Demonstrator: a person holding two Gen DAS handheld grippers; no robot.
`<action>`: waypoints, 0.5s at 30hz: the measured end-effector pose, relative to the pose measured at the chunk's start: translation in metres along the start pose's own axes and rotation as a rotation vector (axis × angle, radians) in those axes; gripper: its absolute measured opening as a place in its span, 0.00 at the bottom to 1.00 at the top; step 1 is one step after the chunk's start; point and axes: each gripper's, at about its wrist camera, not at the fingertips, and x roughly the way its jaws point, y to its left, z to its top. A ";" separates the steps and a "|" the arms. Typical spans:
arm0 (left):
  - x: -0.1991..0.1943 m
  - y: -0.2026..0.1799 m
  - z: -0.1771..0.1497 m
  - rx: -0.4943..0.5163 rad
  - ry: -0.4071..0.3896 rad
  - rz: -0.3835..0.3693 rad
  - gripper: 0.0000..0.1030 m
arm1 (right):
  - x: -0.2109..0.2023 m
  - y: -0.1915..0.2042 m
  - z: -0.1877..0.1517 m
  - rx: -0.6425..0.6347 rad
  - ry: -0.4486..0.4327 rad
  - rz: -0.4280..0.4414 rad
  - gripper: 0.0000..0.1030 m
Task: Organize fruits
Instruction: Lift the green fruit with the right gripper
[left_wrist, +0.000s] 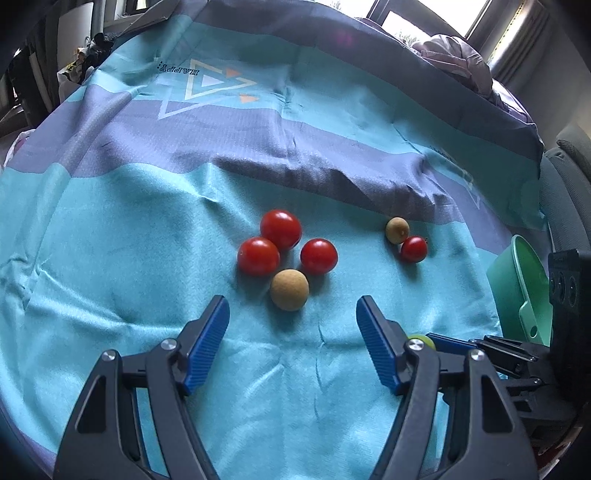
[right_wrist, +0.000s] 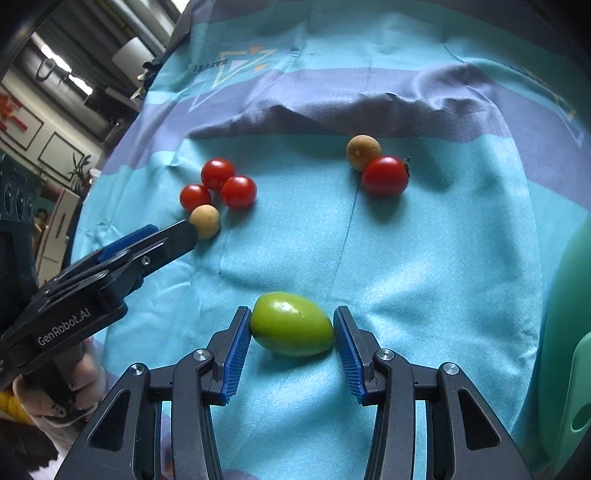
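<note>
Spread wide: teal and grey-blue cloth (left_wrist: 110, 258), creased, with a raised fold across the grey band. Printed near its far edge, white triangles (left_wrist: 210, 86) beside small orange ones. Beyond that far edge, crumpled lilac fabric (left_wrist: 458, 59) under a bright window (left_wrist: 424, 22)

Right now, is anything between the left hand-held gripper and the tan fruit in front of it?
Nothing visible. The left hand-held gripper is open, and only bare cloth lies between its fingers and the tan fruit. Three tomatoes sit just behind that fruit, not in the path.
</note>
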 end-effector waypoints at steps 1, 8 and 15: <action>-0.001 -0.001 0.000 -0.003 -0.003 -0.007 0.69 | -0.002 -0.002 0.000 0.015 -0.011 0.012 0.45; -0.008 -0.014 -0.003 0.020 0.000 -0.043 0.69 | -0.028 -0.016 0.000 0.042 -0.089 0.070 0.45; 0.006 -0.033 -0.002 0.029 0.047 -0.139 0.69 | -0.043 -0.030 0.014 0.131 -0.203 0.155 0.45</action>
